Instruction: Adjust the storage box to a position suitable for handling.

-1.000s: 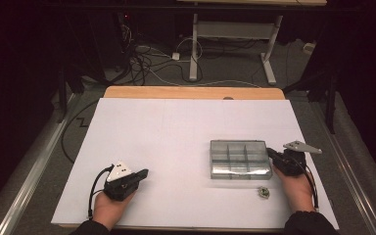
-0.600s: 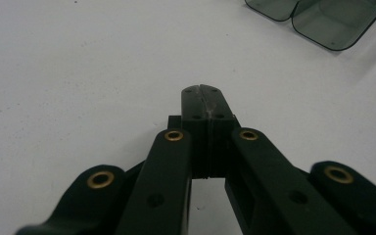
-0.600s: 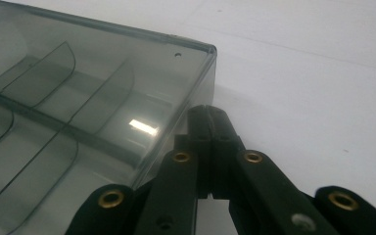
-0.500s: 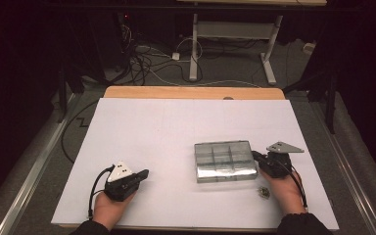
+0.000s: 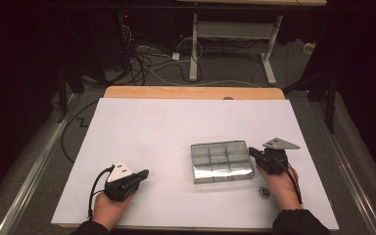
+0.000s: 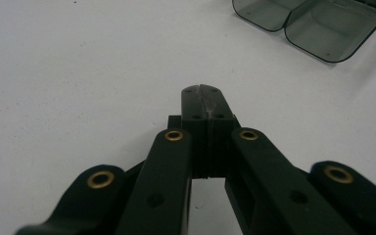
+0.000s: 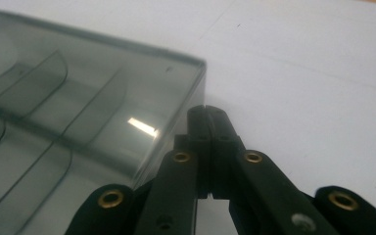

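A clear smoky plastic box with several compartments (image 5: 221, 161) lies on the white table sheet (image 5: 176, 132), right of centre. My right gripper (image 5: 252, 153) is shut, with its tips against the box's right side. In the right gripper view the closed tips (image 7: 206, 111) sit beside the box's corner wall (image 7: 103, 112), with nothing between the jaws. My left gripper (image 5: 143, 174) rests in a hand near the front left, shut and empty. In the left gripper view its tips (image 6: 203, 93) point over bare sheet, with the box's edge (image 6: 318, 24) at the top right.
A small dark metal piece (image 5: 263, 192) lies on the sheet by the right wrist. A wooden table edge (image 5: 191, 92) runs along the back. Cables and a desk frame (image 5: 196, 44) are on the floor beyond.
The box has slid left across the sheet, and the right gripper has moved left with it, staying against its right side. The left gripper has stayed still.
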Motion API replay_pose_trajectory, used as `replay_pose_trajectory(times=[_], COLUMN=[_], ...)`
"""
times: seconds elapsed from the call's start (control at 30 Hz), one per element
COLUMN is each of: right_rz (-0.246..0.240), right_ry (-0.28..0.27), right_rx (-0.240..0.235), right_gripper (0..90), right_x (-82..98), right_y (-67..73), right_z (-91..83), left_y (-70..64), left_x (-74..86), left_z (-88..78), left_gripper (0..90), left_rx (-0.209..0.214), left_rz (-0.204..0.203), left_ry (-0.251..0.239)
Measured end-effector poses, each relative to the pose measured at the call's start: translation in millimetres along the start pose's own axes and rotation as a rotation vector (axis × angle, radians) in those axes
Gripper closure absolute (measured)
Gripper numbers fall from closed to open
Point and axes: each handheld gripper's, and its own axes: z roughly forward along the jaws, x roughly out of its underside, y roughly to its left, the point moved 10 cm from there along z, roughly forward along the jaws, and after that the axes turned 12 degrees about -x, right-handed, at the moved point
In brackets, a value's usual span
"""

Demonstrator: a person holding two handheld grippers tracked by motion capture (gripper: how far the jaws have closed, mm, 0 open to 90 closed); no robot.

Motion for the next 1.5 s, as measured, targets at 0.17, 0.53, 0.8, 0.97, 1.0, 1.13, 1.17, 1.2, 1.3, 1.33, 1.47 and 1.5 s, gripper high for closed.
replay_pose_trajectory(times=[0.17,0.53,0.8,0.97,1.0,1.13,1.17,1.2,1.3,1.33,1.47,1.5], right_rz=[0.014,0.023,0.029,0.031,0.029,0.025,0.024,0.024,0.015,0.012,-0.003,-0.007], right_ry=[-0.009,-0.007,0.005,0.020,0.020,0.021,0.021,0.023,0.030,0.031,0.043,0.043], right_rx=[0.008,0.026,0.011,0.006,0.007,0.009,0.009,0.007,0.003,-0.003,-0.014,-0.016], right_gripper=[90.0,90.0,90.0,90.0,90.0,90.0,90.0,90.0,90.0,90.0,90.0,90.0], right_x=[-12.3,-32.5,-33.2,-32.0,-31.8,-31.9,-31.9,-31.7,-31.1,-31.1,-30.3,-30.1], right_y=[-5.6,-14.1,-14.9,-14.1,-13.9,-14.0,-13.8,-13.2,-10.6,-8.7,1.4,4.5], right_z=[5.6,21.4,28.6,32.0,32.4,32.4,32.3,32.2,31.9,32.2,32.7,32.8], left_y=[-0.4,-0.8,-0.8,-0.8,-0.8,-0.9,-1.0,-1.0,-0.9,-0.9,-0.8,-0.8], left_x=[-0.1,0.3,0.5,0.5,0.5,0.6,0.6,0.6,0.6,0.6,0.5,0.5], left_z=[0.3,0.3,0.5,0.5,0.5,0.4,0.4,0.4,0.4,0.4,0.3,0.2], left_gripper=[87.4,87.4,87.4,87.4,87.4,87.4,87.4,87.4,87.4,87.4,87.4,87.4], left_rx=[0.000,0.002,0.002,0.001,0.001,0.001,0.002,0.001,0.002,0.002,0.003,0.003], left_rz=[-0.002,0.000,0.000,0.002,0.002,0.003,0.003,0.003,0.002,0.002,0.002,0.002], left_ry=[0.000,0.004,0.007,0.006,0.006,0.005,0.005,0.006,0.006,0.006,0.005,0.004])
